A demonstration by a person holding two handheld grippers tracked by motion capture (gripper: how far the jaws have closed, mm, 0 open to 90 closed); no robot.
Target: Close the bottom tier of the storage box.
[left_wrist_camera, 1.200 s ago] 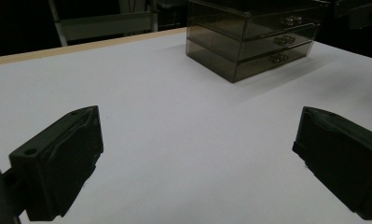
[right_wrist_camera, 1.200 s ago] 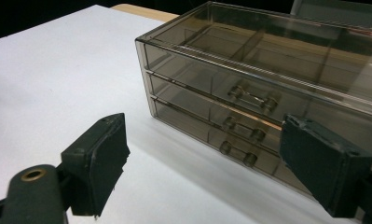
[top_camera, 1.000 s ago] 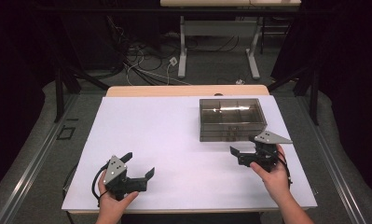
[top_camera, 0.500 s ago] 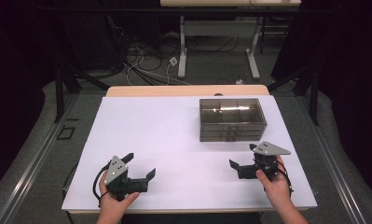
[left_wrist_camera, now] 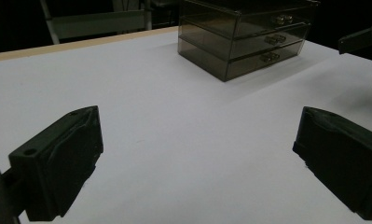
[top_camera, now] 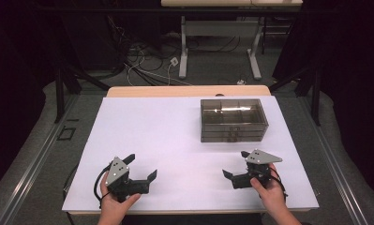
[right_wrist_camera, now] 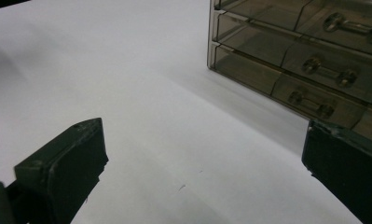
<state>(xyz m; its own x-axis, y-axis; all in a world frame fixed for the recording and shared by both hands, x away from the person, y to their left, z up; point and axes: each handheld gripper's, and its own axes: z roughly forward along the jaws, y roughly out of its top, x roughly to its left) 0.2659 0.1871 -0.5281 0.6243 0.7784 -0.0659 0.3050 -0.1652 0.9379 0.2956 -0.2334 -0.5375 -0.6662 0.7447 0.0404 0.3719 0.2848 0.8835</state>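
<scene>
While both hands rest near the table's front edge, the smoky see-through plastic drawer box (top_camera: 233,119) w/ three stacked drawers sits on the white tabletop (top_camera: 166,136), right-rear area, drawers closed. Right gripper (top_camera: 236,167) is nearest it, well apart, jaws spread, holding nothing. Left gripper (top_camera: 140,167), front-left, likewise spread & empty.

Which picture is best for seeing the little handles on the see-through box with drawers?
The right gripper view: the smoky clear plastic drawer box is close, with three drawer handles plain. The left gripper view shows the whole box farther off, its handles tiny. The high view shows mostly its top.
</scene>
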